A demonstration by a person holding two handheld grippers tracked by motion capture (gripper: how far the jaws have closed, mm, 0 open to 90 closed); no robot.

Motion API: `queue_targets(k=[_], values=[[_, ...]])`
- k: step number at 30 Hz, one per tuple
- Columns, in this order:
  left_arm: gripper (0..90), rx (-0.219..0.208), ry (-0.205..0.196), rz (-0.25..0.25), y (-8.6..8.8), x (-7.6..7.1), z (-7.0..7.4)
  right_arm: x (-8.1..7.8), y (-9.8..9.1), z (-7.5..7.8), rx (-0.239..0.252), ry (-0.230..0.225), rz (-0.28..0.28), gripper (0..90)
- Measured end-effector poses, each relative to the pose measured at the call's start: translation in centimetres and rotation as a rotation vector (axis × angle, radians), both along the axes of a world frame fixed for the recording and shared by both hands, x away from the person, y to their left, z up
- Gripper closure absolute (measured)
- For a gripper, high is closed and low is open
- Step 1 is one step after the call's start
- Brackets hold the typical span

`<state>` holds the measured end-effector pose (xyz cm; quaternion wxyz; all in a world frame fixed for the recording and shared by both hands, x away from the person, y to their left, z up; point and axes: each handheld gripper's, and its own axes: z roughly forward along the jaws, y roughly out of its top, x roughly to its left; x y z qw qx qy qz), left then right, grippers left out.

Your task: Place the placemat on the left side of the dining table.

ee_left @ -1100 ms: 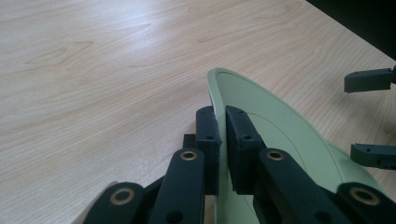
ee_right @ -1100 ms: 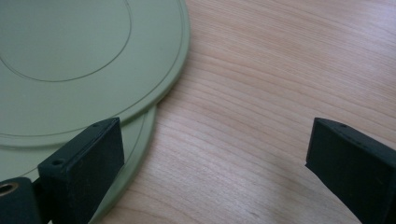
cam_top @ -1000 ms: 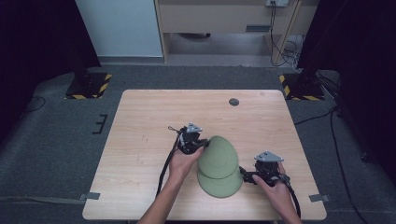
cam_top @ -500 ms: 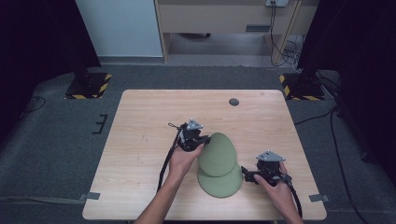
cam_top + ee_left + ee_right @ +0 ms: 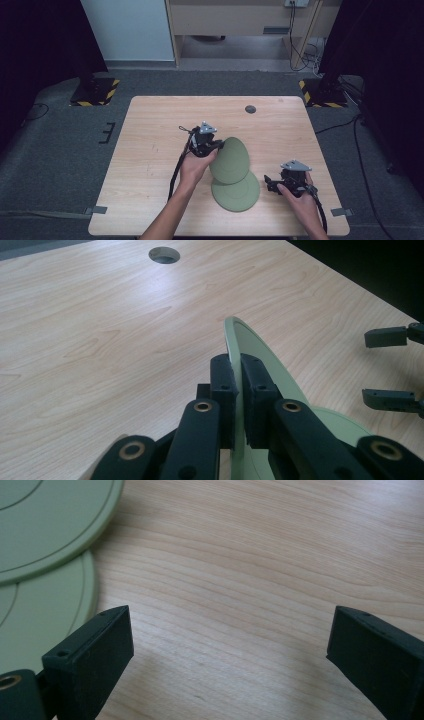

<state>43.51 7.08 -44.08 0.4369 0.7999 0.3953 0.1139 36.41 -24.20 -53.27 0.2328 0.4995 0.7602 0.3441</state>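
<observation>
Your left tongs (image 5: pixel 239 390) clenching rim of upper green plate (image 5: pixel 231 159), tilting it off lower green plate (image 5: pixel 239 195) lying near centre of counter (image 5: pixel 150 150). Your right tongs (image 5: pixel 225 660) released, hovering right of plates.

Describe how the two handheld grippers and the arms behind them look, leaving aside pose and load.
Both the left gripper and the right gripper are black, each topped by a grey three-cornered plate and trailing a black cable. The blocky black fingers hang on links with brass-coloured pivot rings. The forearms are bare, with no sleeves in sight.
</observation>
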Motion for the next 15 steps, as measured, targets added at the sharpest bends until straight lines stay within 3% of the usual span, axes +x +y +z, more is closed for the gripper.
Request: queue_targets(k=[15], values=[[85.4, -0.013, -0.027, 0.027, 1.2, 0.1, 1.1, 0.4, -0.6, -0.2, -0.006, 0.006, -0.03, 5.1]])
